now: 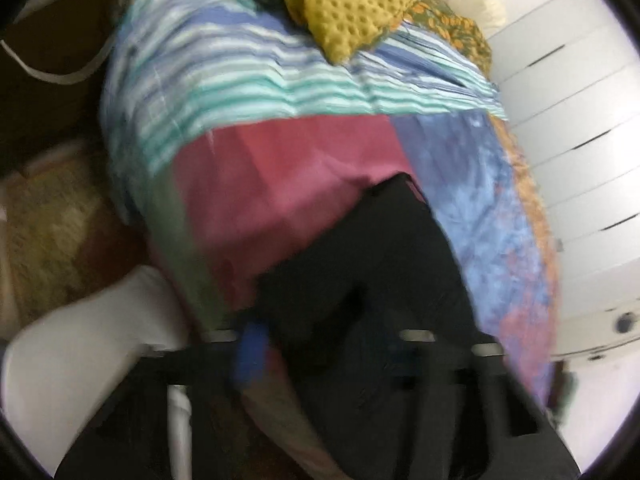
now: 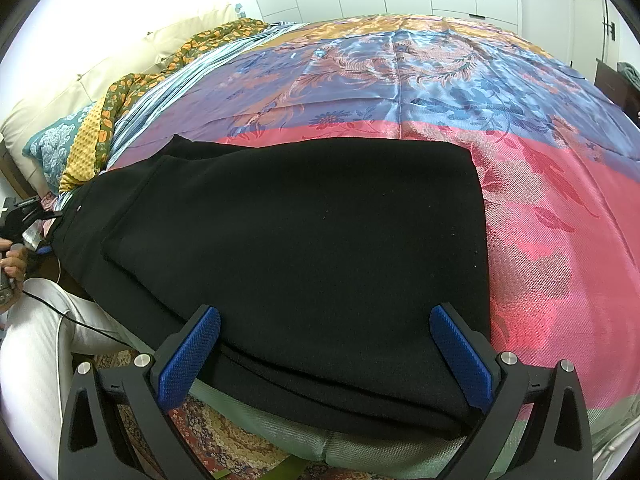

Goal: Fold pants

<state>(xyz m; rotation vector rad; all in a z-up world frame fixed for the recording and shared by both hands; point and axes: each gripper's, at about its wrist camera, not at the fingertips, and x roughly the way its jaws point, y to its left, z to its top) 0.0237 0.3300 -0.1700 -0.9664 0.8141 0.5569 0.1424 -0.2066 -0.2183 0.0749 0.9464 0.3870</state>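
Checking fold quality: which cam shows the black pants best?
Right wrist: sharp, the black pants lie folded across the bedspread, nearly all in frame. Left wrist is motion-blurred and shows only one end of them.

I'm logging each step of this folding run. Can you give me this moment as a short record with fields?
garment: black pants, already folded over, upper layer lying on lower
surface: patterned bedspread, pants near its front edge
right gripper: open, jaws spread either side of the pants' near edge
left gripper: at the pants' end; view blurred, jaw state unclear
other items: yellow knit cloth by the pillows
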